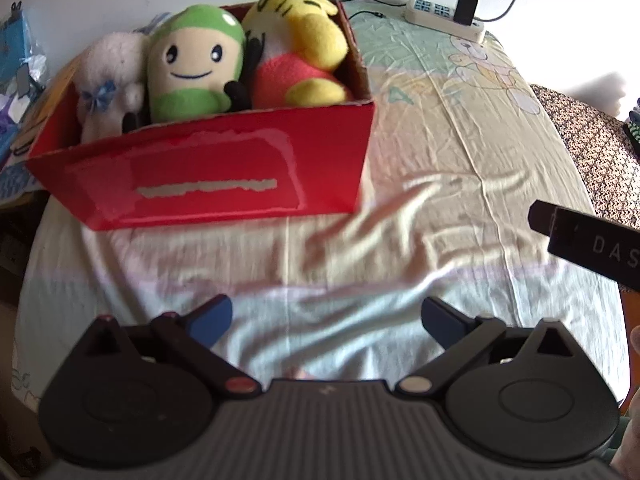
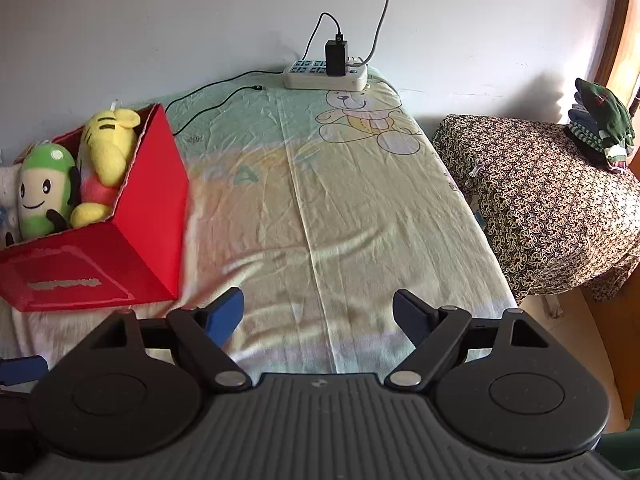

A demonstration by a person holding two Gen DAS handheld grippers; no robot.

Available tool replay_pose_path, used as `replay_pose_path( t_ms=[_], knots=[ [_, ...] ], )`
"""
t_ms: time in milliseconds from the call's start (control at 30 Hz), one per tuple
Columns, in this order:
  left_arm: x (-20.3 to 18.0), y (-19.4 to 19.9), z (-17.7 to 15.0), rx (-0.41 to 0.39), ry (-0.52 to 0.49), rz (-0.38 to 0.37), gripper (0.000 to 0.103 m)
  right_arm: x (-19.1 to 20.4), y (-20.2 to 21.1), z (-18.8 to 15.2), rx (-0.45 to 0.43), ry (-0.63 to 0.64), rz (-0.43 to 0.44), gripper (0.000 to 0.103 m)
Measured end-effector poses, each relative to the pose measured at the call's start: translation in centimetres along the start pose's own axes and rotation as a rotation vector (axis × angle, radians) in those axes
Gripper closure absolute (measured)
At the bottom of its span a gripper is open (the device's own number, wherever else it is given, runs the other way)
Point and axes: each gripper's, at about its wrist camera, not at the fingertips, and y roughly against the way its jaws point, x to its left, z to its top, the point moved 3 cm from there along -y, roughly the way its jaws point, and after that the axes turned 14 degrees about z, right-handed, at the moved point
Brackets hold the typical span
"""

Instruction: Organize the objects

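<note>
box on bed, left part | in box, left to right: lamb plush, smiling plush, tiger plush, touching | power strip on bed's far edge by wall, right of box, charger plugged in | covered stand right of bed, folded clothes on it

White letters "DAS" legible on black gripper body at the left-wrist view's right edge. Letter "A" printed on bedsheet. Red box label torn, unreadable.
</note>
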Motion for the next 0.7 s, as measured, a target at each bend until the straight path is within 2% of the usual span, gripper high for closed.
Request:
replay_pose_path(
  t_ms=[200,400,700],
  knots=[
    [0.5,-0.3,-0.1,-0.008,-0.016,-0.024,0.002,1.4,-0.5,0.0,0.010,0.025,0.010,0.020],
    [1.5,-0.4,0.2,-0.013,-0.009,-0.081,0.002,2.6,-0.9,0.3,0.009,0.040,0.007,0.020],
    [3.2,-1.5,1.3,0.006,0.005,-0.025,0.002,4.3,-1.0,1.1,-0.006,0.047,0.013,0.020]
  ],
)
